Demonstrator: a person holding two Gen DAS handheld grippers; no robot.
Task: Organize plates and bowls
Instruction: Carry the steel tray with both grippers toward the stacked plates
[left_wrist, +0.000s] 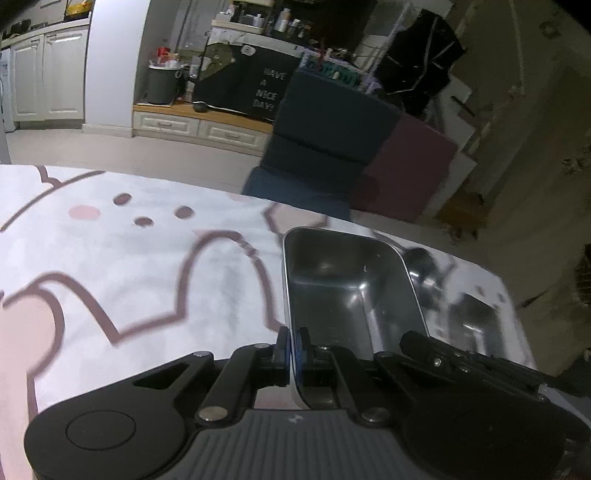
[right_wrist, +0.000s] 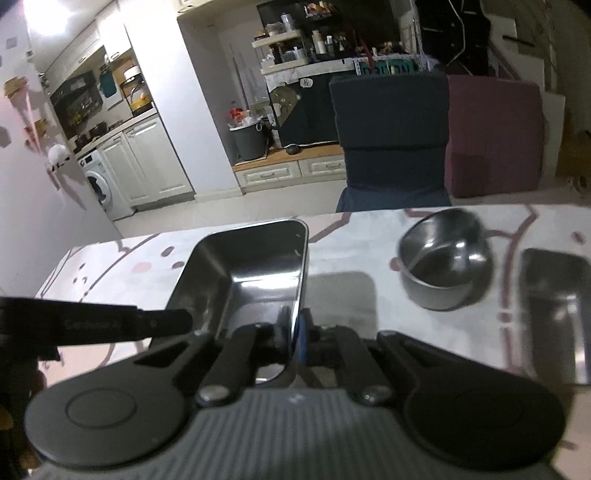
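Grippers left (left_wrist: 293, 352) and right (right_wrist: 294, 334) clamp opposite rims of steel tray (right_wrist: 255, 266)

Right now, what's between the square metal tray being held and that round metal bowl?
Only bare patterned tablecloth with the tray's shadow. The right wrist view shows the tray and the bowl standing apart.

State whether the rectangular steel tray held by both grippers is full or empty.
Empty: the rectangular steel tray shows only its bare, shiny floor in both wrist views.
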